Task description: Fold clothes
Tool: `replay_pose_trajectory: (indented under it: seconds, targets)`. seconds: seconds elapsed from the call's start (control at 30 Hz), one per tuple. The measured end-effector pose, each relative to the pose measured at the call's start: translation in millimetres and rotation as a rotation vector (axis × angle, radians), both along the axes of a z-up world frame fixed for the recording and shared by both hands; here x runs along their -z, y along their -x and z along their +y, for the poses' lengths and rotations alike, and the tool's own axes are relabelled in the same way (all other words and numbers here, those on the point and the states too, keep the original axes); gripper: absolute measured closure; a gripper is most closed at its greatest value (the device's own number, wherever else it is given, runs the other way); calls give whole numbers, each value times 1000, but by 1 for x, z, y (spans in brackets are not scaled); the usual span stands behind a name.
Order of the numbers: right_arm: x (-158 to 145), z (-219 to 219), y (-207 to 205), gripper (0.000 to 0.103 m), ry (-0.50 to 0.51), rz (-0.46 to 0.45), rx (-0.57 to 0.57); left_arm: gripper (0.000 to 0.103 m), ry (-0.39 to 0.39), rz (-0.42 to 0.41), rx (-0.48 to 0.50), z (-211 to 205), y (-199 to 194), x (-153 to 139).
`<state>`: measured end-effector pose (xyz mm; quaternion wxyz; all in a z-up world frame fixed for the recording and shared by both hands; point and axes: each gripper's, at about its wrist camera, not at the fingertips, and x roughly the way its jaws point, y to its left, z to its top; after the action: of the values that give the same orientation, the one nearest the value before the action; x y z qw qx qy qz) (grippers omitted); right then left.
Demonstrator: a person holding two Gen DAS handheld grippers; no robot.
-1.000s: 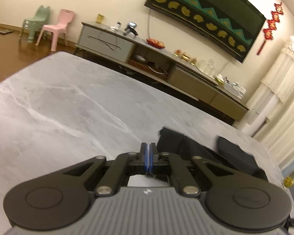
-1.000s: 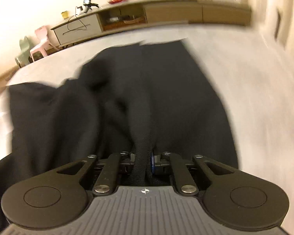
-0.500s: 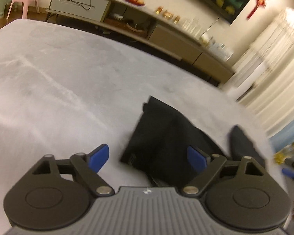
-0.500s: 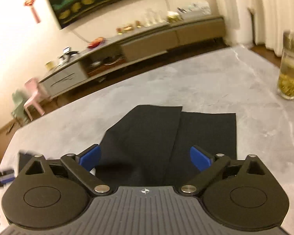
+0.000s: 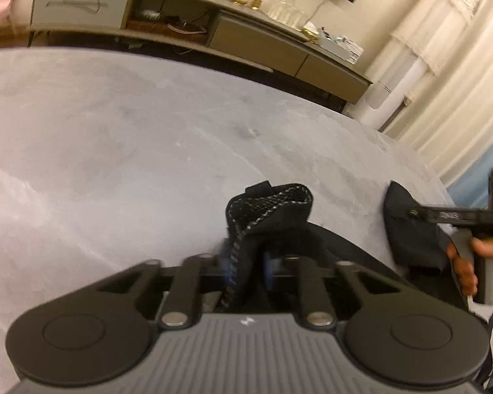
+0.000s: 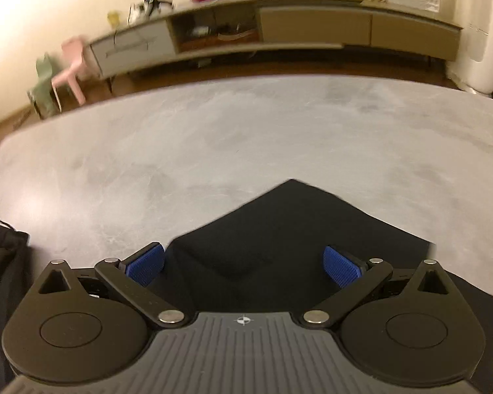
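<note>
The black garment (image 6: 279, 249) lies flat on the near part of the grey desk (image 5: 121, 138). To fold it well, both edges should be lifted level and laid over squarely. The left hand-held gripper (image 5: 248, 264) is clamped on a bunched, mesh-lined edge; the right hand-held gripper (image 6: 243, 262) stands wide apart above the cloth, gripping nothing. A long sideboard (image 6: 312, 23) lines the far wall.
</note>
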<state>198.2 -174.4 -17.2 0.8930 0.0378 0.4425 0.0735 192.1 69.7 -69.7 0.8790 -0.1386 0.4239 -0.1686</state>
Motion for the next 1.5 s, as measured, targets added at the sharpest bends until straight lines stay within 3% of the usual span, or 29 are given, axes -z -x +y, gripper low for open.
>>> replay_pose_trajectory:
  seconds: [0.03, 0.1, 0.13, 0.17, 0.23, 0.33, 0.4, 0.47, 0.53, 0.6, 0.67, 0.7, 0.73, 0.8, 0.83, 0.87, 1.0, 1.1, 1.2, 1.3, 1.4, 1.43, 1.47, 1.5]
  targets:
    - [-1, 10, 0, 3, 48, -11, -24, 98, 13, -10, -9, 1, 1, -5]
    - [-2, 24, 1, 30, 111, -46, -60, 98, 41, -45, -31, 5, 4, -16]
    - [-5, 29, 2, 72, 129, -64, -71, 99, 67, -72, -51, 11, 11, -28]
    - [-12, 29, 4, 90, 135, -81, -73, 99, 93, -103, -72, 18, 17, -41]
    - [-25, 29, 10, 93, 148, -114, -77, 99, 147, -184, -122, 34, 31, -72]
    - [-78, 7, 28, 95, 62, -243, -14, 99, 238, -314, -247, 82, 67, -122]
    - [-125, -27, 42, 95, -11, -367, 101, 99, 272, -375, -372, 117, 89, -141]
    - [-156, -68, 44, 95, -45, -449, 271, 99, 221, -398, -533, 146, 97, -143]
    - [-163, -99, 26, 95, -30, -442, 426, 98, 154, -386, -621, 163, 84, -135]
    - [-152, -118, -1, 93, 26, -388, 545, 95, 68, -303, -557, 158, 50, -112]
    - [-124, -129, -20, 79, 65, -287, 591, 86, 24, -146, -527, 149, 26, -76]
    - [-111, -132, -23, 62, 51, -228, 587, 85, 34, -82, -496, 147, 20, -62]
    - [-101, -133, -18, 55, 32, -197, 588, 80, 35, -55, -480, 143, 19, -57]
    - [-88, -130, 7, 23, -34, -210, 552, 61, 20, -50, -443, 137, 24, -58]
    - [-81, -128, 22, 16, -55, -208, 530, 46, 5, -72, -420, 132, 30, -63]
    - [-76, -127, 38, 14, -62, -209, 518, 35, -9, -93, -395, 127, 37, -70]
    - [-53, -122, 90, 8, -23, -208, 467, 16, -56, -137, -242, 98, 76, -87]
    - [-36, -118, 97, 8, 119, -191, 406, 10, -121, -130, -115, 74, 102, -89]
    - [-22, -117, 87, 6, 219, -170, 370, 10, -247, -85, -7, 46, 118, -71]
    - [-6, -122, 83, 6, 218, -111, 365, 9, -357, -52, 25, 34, 134, -46]
    - [-2, -128, 89, 10, 125, -90, 383, 9, -459, -16, 11, 29, 136, -23]
    - [-3, -129, 90, 24, 108, -95, 383, 11, -504, -20, -5, 26, 136, -17]
    - [-4, -127, 91, 34, 112, -106, 367, 20, -541, -24, -18, 24, 135, -13]
    - [-5, -126, 92, 57, 113, -114, 357, 29, -552, -29, -26, 24, 134, -11]
